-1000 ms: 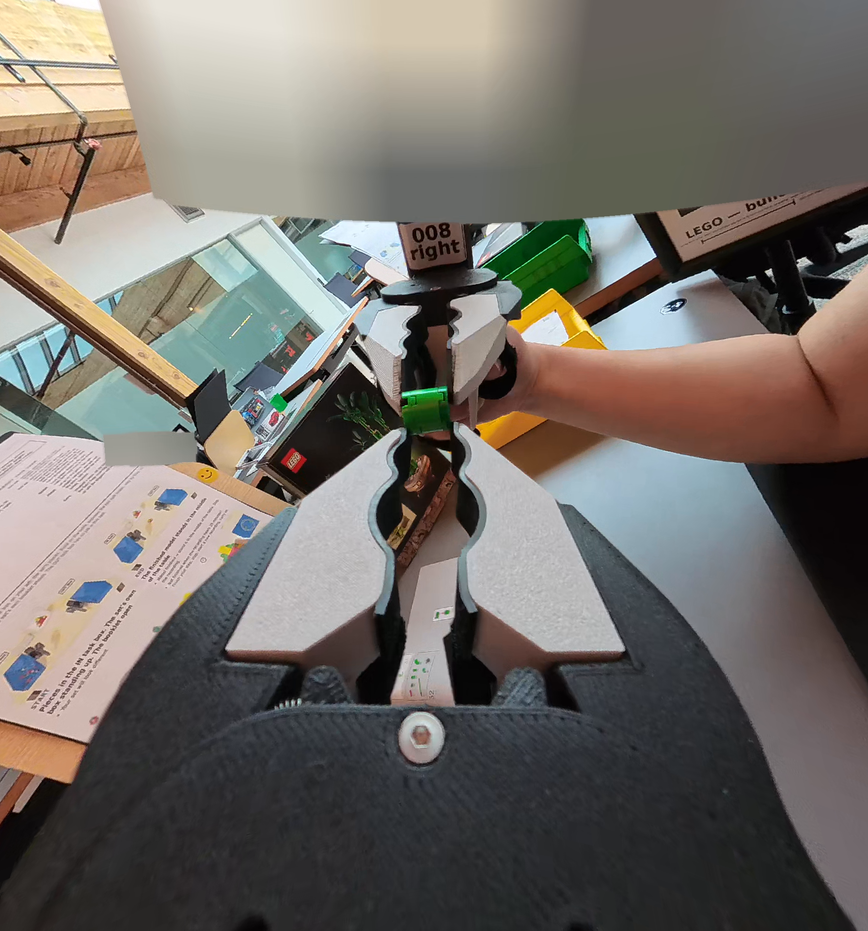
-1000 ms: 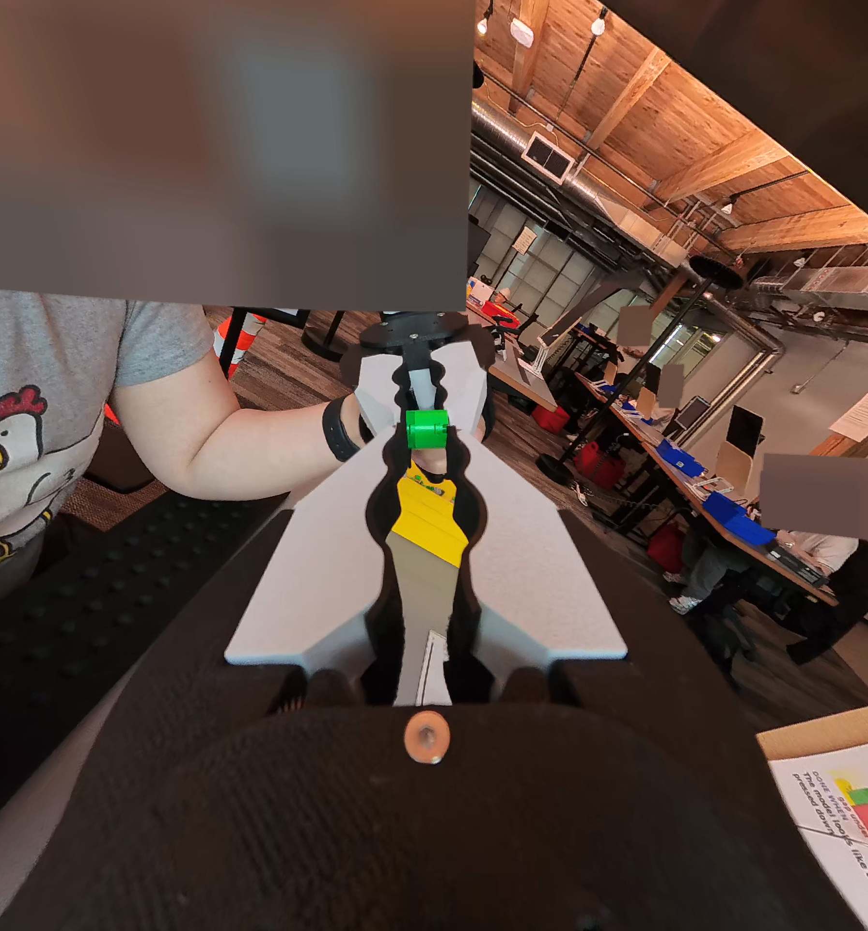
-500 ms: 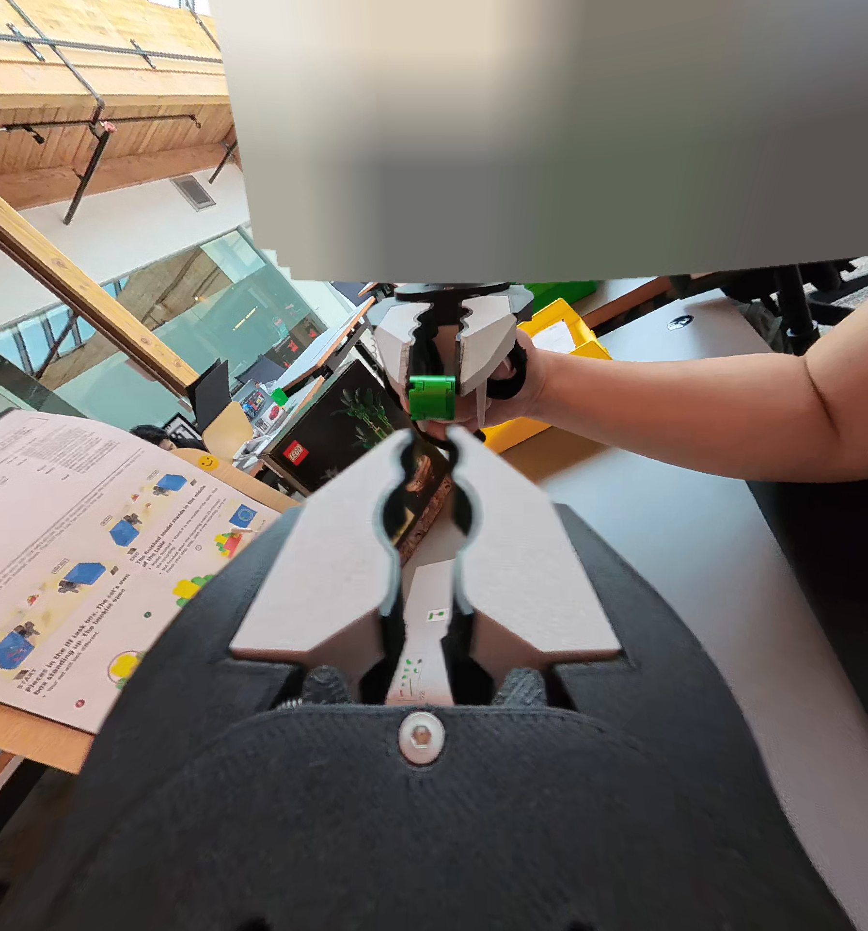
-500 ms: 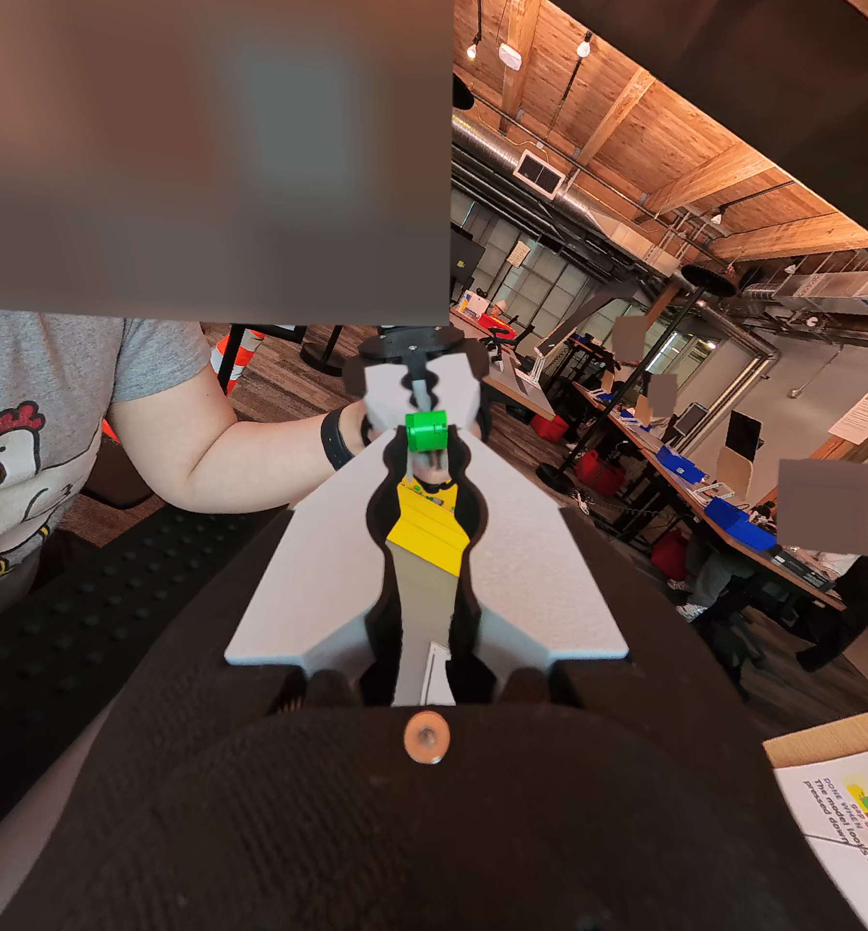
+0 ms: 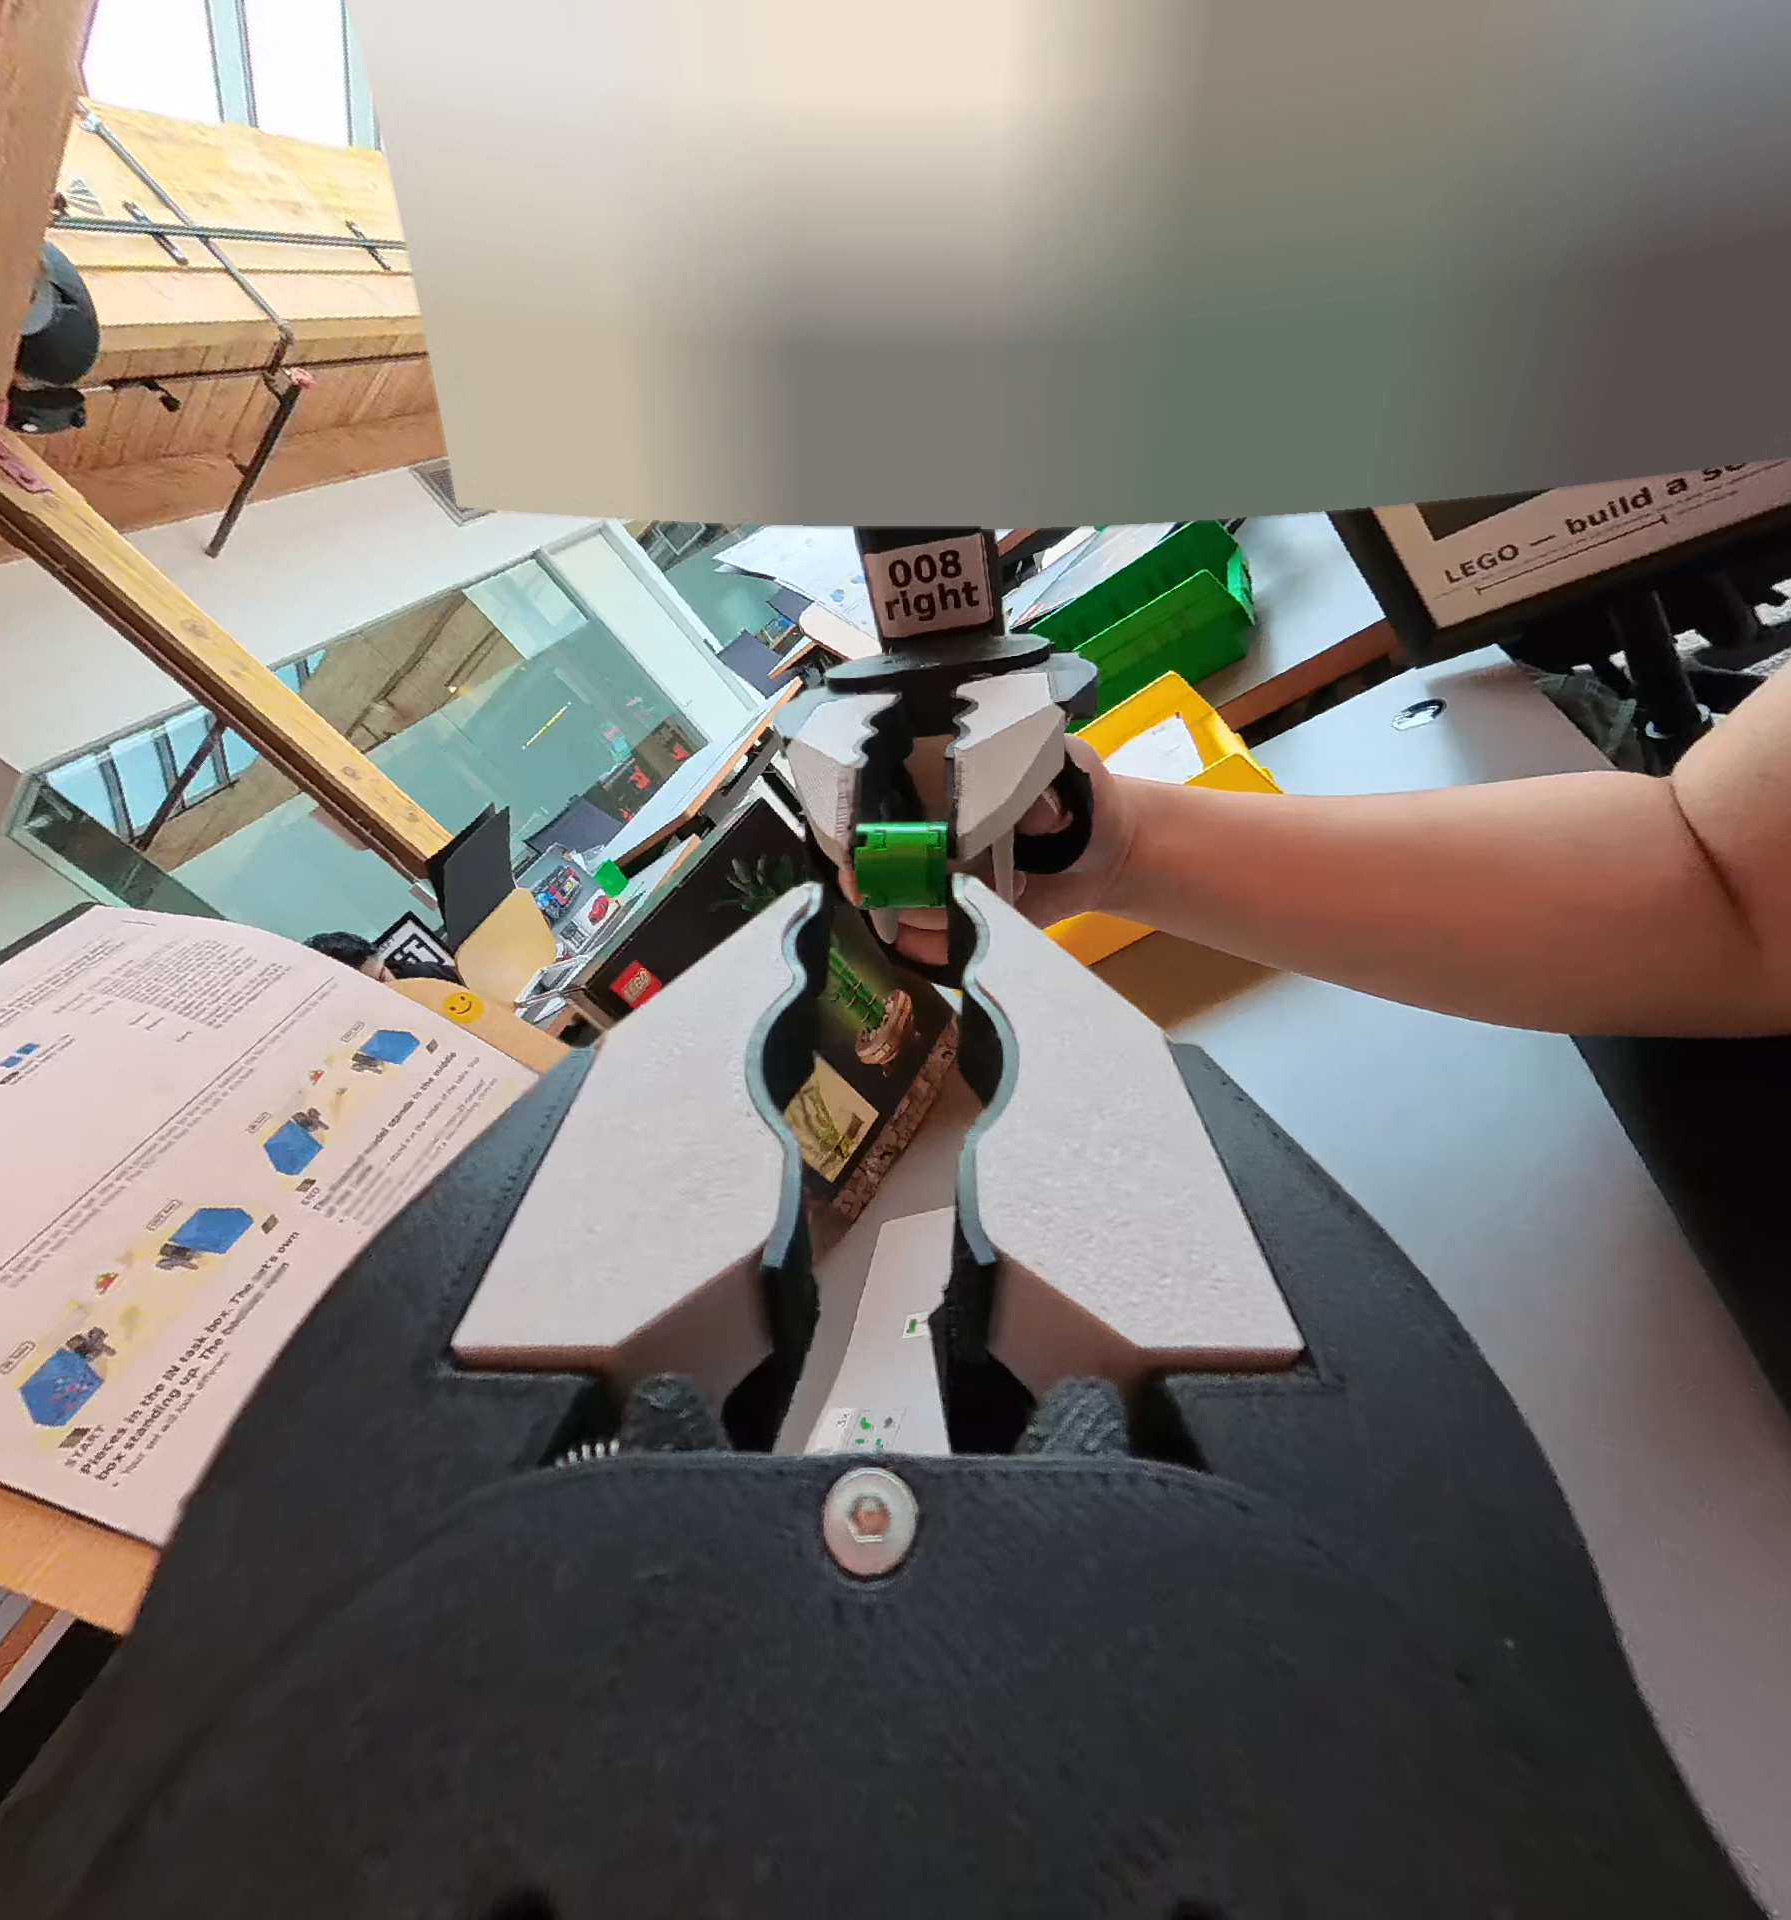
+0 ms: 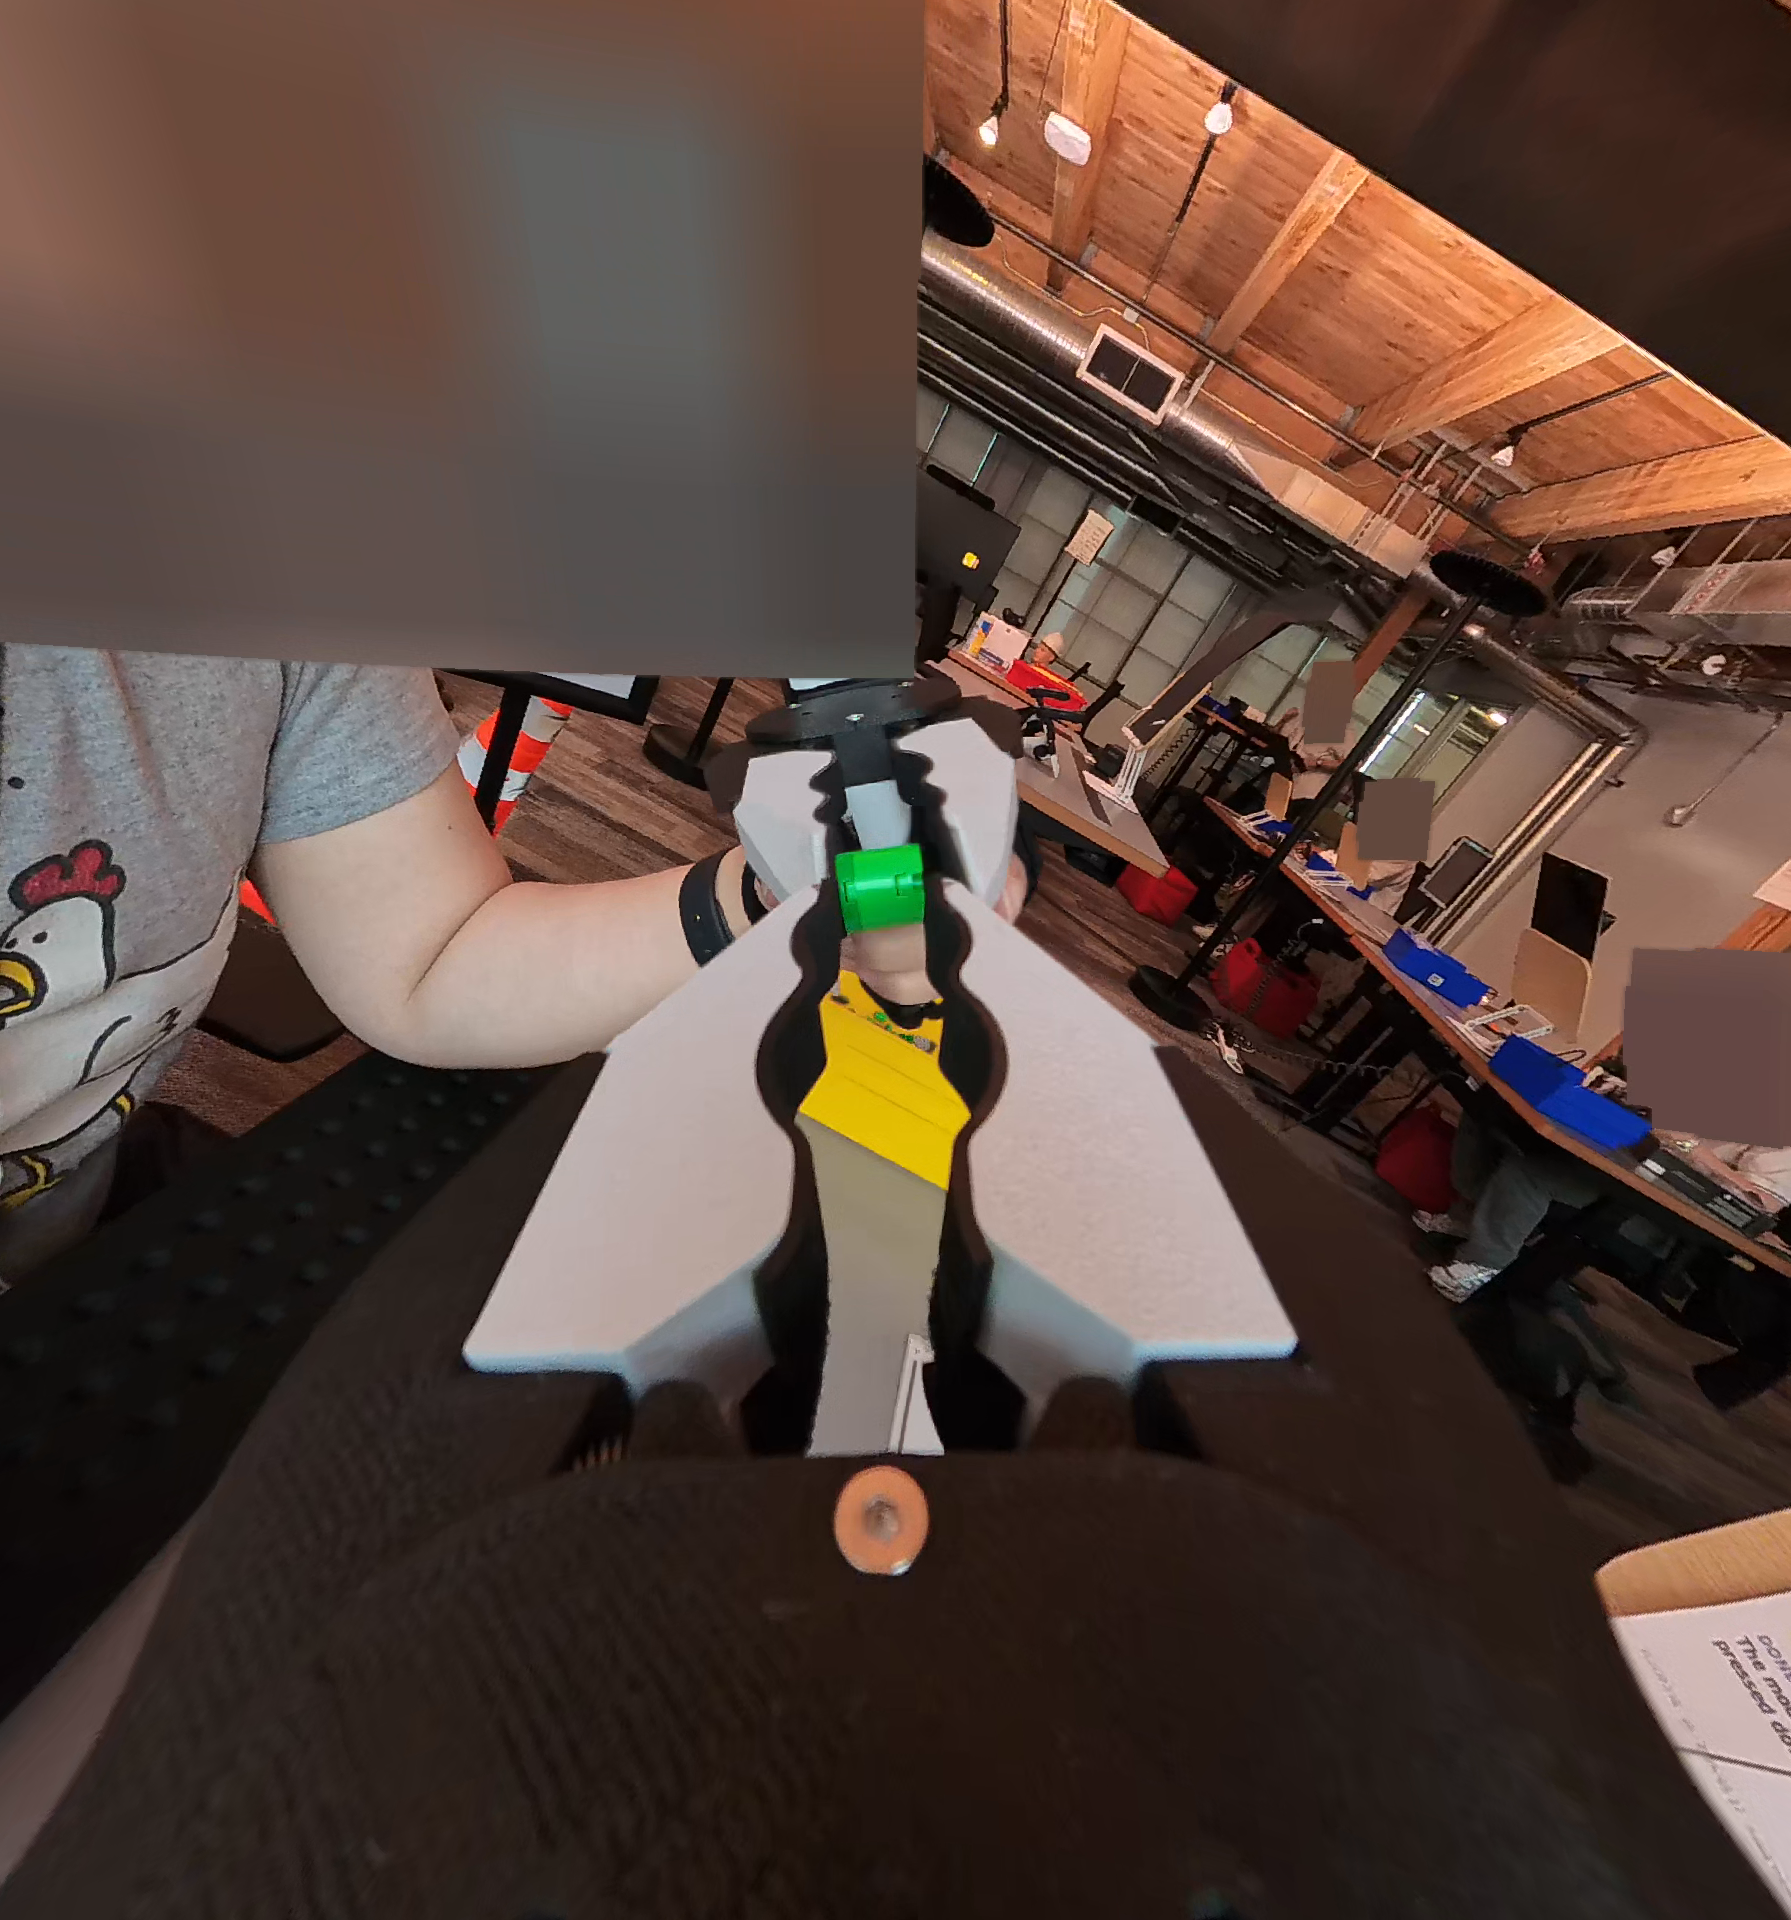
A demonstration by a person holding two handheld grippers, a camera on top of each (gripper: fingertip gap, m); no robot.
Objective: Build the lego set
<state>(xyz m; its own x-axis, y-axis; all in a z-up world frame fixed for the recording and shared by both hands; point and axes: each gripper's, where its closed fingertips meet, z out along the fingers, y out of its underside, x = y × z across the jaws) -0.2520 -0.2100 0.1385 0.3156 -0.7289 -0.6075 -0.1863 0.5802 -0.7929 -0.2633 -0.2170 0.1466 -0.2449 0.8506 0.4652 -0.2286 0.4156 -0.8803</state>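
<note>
A small green lego piece [image 5: 901, 864] is held in the air between the two grippers, which face each other tip to tip. My right gripper [image 6: 883, 906] is shut on it; the piece also shows at its tips in the right wrist view [image 6: 877, 888]. From the left wrist view the right gripper [image 5: 903, 831] faces me, in a hand. My left gripper [image 5: 896, 899] is narrowly open, its tips on either side of the piece's near end. The left gripper [image 6: 875, 831] shows beyond the piece in the right wrist view.
An instruction sheet [image 5: 143, 1143] lies on a wooden board at the left. A black lego box [image 5: 704, 935], a yellow bin [image 5: 1171, 748] and green bins [image 5: 1151, 613] stand on the grey table [image 5: 1390, 1143]. The person's forearm [image 5: 1442, 904] crosses from the right. The tips of both grippers are at nearly the same place.
My left gripper has come forward to the green piece and its jaws have widened a little around it. The right gripper still holds the piece.
</note>
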